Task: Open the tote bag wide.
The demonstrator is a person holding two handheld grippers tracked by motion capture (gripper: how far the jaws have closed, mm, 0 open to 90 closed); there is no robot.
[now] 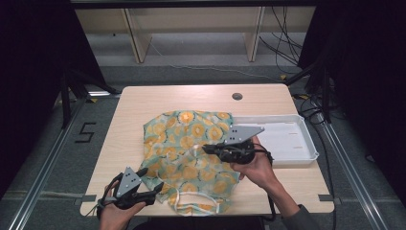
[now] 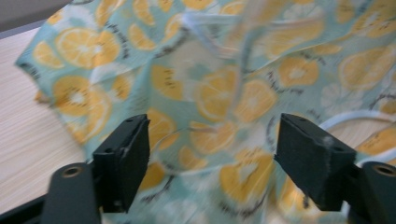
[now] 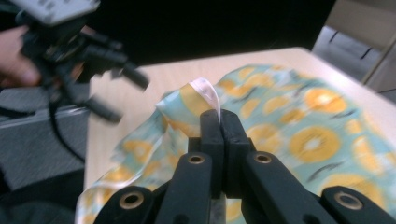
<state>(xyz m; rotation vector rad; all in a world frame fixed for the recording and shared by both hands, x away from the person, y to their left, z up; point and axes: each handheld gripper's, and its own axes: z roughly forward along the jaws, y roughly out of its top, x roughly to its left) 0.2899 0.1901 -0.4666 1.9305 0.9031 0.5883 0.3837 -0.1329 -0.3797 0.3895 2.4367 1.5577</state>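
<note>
On floor left of table, taped "5", orange-print cloth unlabelled

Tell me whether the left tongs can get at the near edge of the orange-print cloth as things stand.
Probably yes. The left tongs are open and sit right at the cloth near the table's front edge, with fabric already showing between the jaws in the left gripper view. Nothing lies between. The right tongs pinch a fold farther in, out of the way.

My left gripper sits low at my near left, jaws spread wide apart. My right gripper reaches leftward, its jaws pressed together on a fold of cloth, my right hand behind it.
</note>
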